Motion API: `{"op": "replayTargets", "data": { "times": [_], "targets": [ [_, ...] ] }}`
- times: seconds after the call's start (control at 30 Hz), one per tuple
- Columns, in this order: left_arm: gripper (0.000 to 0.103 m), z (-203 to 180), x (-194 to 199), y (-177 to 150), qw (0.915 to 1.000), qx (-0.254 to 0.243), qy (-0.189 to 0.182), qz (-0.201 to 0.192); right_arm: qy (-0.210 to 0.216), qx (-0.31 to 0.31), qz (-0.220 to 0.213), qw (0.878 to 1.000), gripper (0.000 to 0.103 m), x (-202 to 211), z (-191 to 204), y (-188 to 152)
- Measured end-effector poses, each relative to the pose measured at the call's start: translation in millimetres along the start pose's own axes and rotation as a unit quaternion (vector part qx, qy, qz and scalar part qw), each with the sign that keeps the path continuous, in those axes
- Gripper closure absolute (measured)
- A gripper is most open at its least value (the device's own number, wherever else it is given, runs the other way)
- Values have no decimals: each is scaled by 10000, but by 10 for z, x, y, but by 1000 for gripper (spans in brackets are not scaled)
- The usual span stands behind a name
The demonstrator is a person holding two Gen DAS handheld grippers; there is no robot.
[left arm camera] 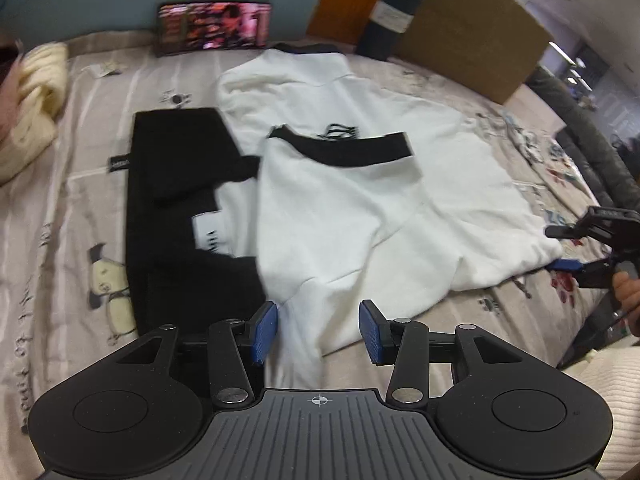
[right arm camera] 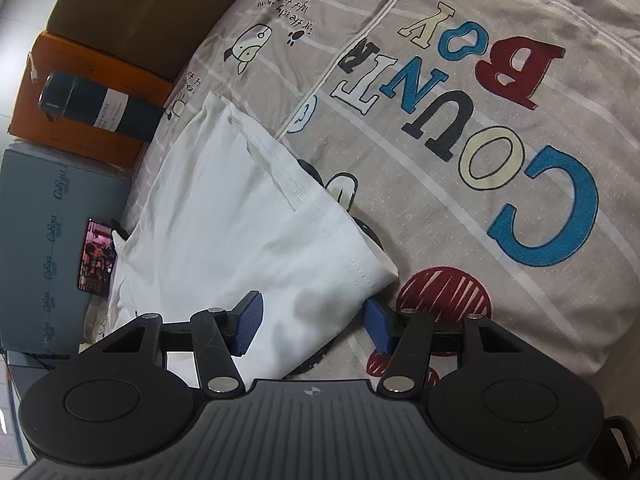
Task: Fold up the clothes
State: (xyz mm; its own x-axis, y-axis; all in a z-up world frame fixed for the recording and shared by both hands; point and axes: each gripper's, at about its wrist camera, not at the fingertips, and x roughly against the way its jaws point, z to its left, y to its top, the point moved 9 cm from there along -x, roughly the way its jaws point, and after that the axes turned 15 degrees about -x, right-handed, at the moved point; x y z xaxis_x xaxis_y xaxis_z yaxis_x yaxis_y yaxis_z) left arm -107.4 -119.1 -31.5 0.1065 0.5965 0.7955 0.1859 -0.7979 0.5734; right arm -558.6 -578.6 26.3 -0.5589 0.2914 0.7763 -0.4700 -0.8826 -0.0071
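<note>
A white garment with a black band lies spread on the bed, partly folded over itself. A black garment lies beside it on the left, partly under it. My left gripper is open, its blue pads on either side of the white garment's near corner. My right gripper is open around the white garment's hemmed corner; it also shows in the left wrist view at the garment's right edge.
The bed has a grey printed sheet. A cream knit item lies at the far left. A lit tablet, a dark bottle, an orange box and a cardboard box stand along the bed's far side.
</note>
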Motion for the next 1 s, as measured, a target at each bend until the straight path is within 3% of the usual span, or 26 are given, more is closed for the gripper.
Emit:
{"op": "replayTargets", "data": {
  "times": [0.13,0.17,0.2,0.23,0.3,0.37,0.53,0.63,0.73,0.77,0.8,0.83,0.87,1.0],
  "targets": [
    [61,-18,56,-59,9998,52,-186,-19,-36,-39,-96,9999,56,5,-36,11],
    [69,-46,33,-62,9997,-83,-233,-1,-46,-37,-120,9999,55,0,-32,11],
    [87,-36,27,-52,9996,-167,-243,-4,-57,-33,-145,9999,55,-4,-26,11],
    [93,2,39,-34,9996,-193,-223,-25,-106,38,-179,9998,55,-5,-23,10],
    [94,98,83,10,9996,-259,-118,-83,-219,208,-250,9992,58,-4,-17,9],
    [94,249,165,66,9985,-489,202,-116,-332,377,-321,9982,72,-3,-10,9],
    [93,517,142,-1,9929,-789,844,274,-613,799,-497,9937,84,4,9,10],
    [91,498,279,19,9958,-567,719,50,-780,1051,-602,9896,86,9,22,13],
    [80,258,377,27,9982,-480,349,-129,-956,1797,-936,9746,77,128,225,-24],
    [70,168,408,28,9985,-460,216,-184,-1013,2052,-1050,9678,64,172,299,-37],
    [62,89,407,14,9984,-513,155,-202,-898,2387,-1100,9607,56,177,443,-79],
    [60,17,383,-11,9978,-617,146,-195,-745,2735,-1135,9523,48,174,601,-129],
    [59,-24,345,-48,9974,-685,171,-158,-591,3078,-1169,9424,47,172,759,-182],
    [60,-61,207,-200,9962,-775,385,-74,452,3943,81,9178,45,-317,1455,-674]
  ]
}}
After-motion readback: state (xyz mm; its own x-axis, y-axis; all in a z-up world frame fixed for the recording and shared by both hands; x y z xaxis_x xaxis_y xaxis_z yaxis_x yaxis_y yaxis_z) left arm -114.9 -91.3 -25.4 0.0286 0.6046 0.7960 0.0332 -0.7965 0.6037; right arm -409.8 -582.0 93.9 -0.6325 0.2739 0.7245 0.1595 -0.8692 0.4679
